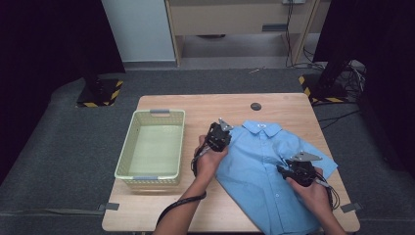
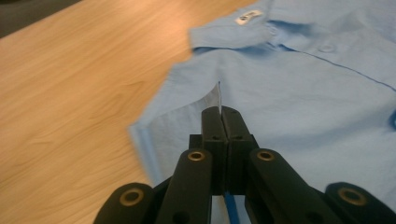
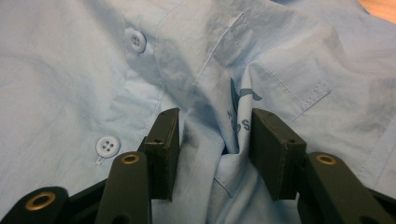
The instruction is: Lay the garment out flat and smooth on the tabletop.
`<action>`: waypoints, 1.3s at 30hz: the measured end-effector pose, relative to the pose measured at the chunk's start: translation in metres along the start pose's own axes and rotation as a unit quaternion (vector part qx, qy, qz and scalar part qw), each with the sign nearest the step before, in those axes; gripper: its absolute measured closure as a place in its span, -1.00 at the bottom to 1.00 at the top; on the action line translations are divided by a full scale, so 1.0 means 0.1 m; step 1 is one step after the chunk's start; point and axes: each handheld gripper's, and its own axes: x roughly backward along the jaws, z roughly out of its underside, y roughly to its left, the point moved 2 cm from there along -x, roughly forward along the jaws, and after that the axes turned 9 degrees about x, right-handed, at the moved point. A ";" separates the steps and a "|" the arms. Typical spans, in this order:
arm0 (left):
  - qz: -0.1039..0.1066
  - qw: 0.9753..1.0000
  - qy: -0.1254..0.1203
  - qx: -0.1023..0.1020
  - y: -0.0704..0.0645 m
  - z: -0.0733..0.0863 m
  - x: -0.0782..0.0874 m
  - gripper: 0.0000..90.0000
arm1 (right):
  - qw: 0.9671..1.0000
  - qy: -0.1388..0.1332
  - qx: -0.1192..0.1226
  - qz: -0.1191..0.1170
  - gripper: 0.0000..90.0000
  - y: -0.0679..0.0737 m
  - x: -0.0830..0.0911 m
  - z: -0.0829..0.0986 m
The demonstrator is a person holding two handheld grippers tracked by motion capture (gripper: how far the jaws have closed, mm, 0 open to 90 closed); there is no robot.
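A light blue button-up shirt (image 1: 259, 161) lies front up on the wooden table (image 1: 195, 105), collar toward the far edge. My left gripper (image 1: 222, 142) is at the shirt's left side. In the left gripper view it (image 2: 220, 112) is shut on a thin raised fold of the shirt (image 2: 303, 93) near the sleeve edge. My right gripper (image 1: 288, 170) rests on the shirt's right chest. In the right gripper view it (image 3: 215, 126) stands open, its jaws on either side of a bunched ridge of shirt (image 3: 70, 70) beside the printed chest pocket (image 3: 299, 88).
A pale green plastic basket (image 1: 126, 147) with nothing in it stands on the table's left part. A small black round disc (image 1: 255, 106) sits near the far edge. Dark carpet surrounds the table, with stands and cables at the back corners.
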 end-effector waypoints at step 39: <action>0.076 0.997 0.000 0.023 -0.51 0.77 0.36 -0.34 | 0.999 0.042 0.006 -0.029 -0.89 0.32 0.23 0.17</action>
